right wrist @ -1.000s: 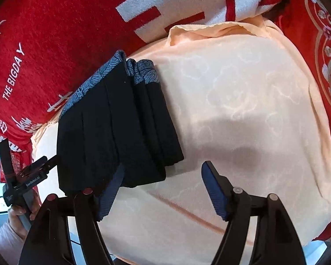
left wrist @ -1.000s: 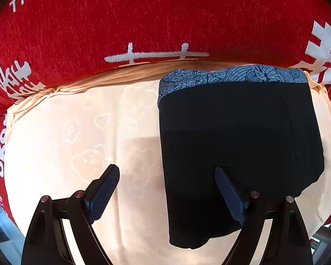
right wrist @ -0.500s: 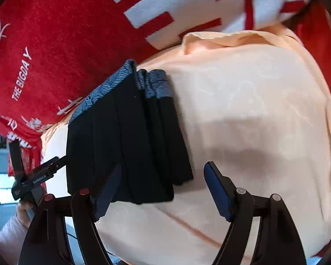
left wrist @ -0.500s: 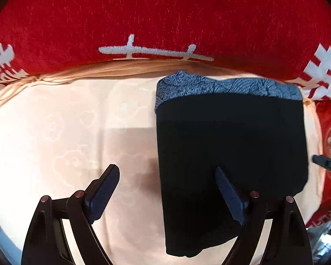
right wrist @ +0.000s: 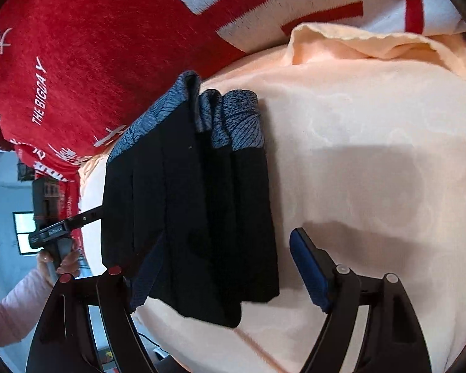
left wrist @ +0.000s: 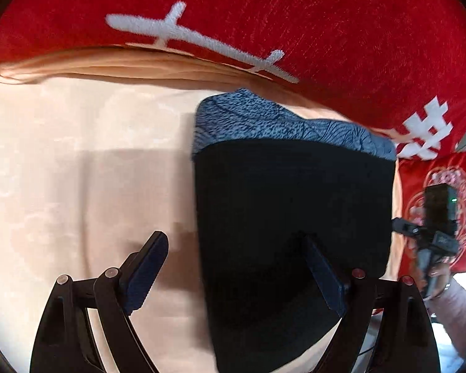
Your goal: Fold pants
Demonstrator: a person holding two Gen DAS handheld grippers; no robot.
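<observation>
A: What are the pants looking like?

B: They are black, with a blue-grey patterned waistband. They are lying folded into a compact, flat stack on the peach cloth.

A: And how is the stack sitting?

B: In the left wrist view the waistband is pointing to about 12 o'clock and the other end is reaching toward 6 o'clock. In the right wrist view the pants are showing several layers side by side, and three waistband edges are lining up at the top, just beside the red blanket.
</observation>
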